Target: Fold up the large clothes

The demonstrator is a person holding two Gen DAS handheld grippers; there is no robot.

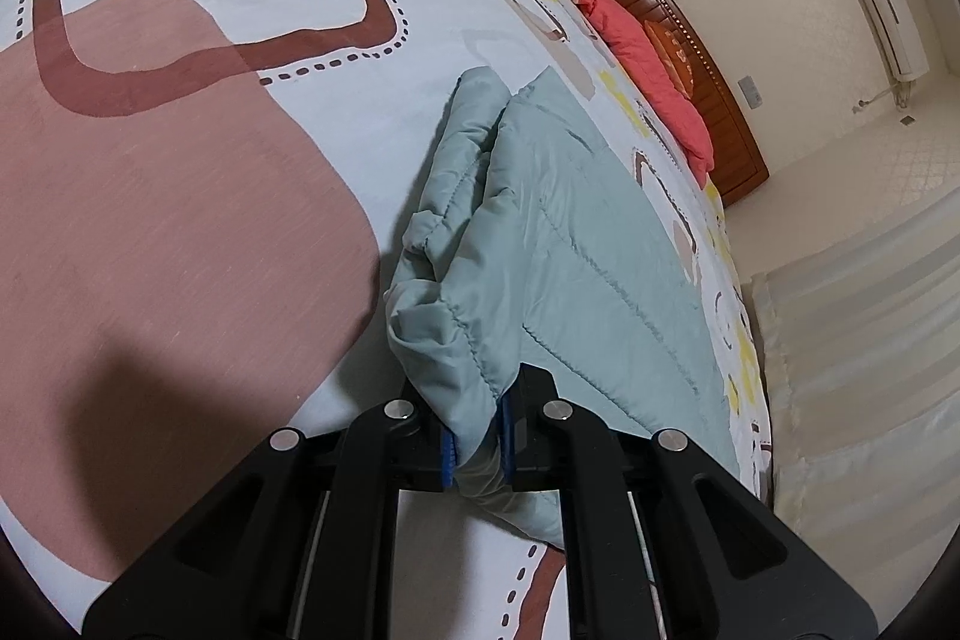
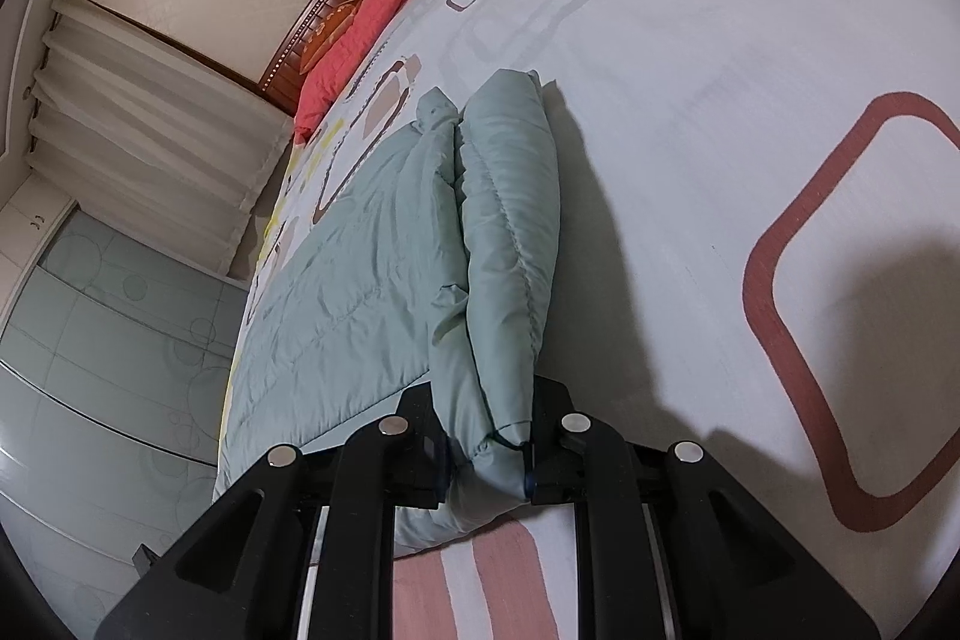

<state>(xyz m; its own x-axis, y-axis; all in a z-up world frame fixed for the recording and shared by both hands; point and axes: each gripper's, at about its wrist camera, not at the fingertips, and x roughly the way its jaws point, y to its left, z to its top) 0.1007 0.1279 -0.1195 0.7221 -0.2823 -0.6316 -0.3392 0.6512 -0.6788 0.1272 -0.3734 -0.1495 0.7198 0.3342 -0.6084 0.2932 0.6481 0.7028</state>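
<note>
A pale green quilted garment [image 1: 576, 244] lies on a patterned bed sheet [image 1: 180, 232], one edge doubled over into a thick roll. My left gripper [image 1: 477, 436] is shut on a bunched corner of that fold, blue pads pressing the fabric from both sides. In the right wrist view the same green garment [image 2: 360, 280] stretches away, its folded edge forming a long padded ridge. My right gripper [image 2: 486, 454] is shut on the near end of that ridge, with cloth bulging out between the black fingers.
A coral quilt [image 1: 654, 70] lies against a wooden headboard [image 1: 726, 112] at the head of the bed. Striped curtains [image 2: 156, 124] and a glass-fronted wardrobe [image 2: 102, 340] stand beside the bed. A wall air conditioner [image 1: 882, 4] hangs high.
</note>
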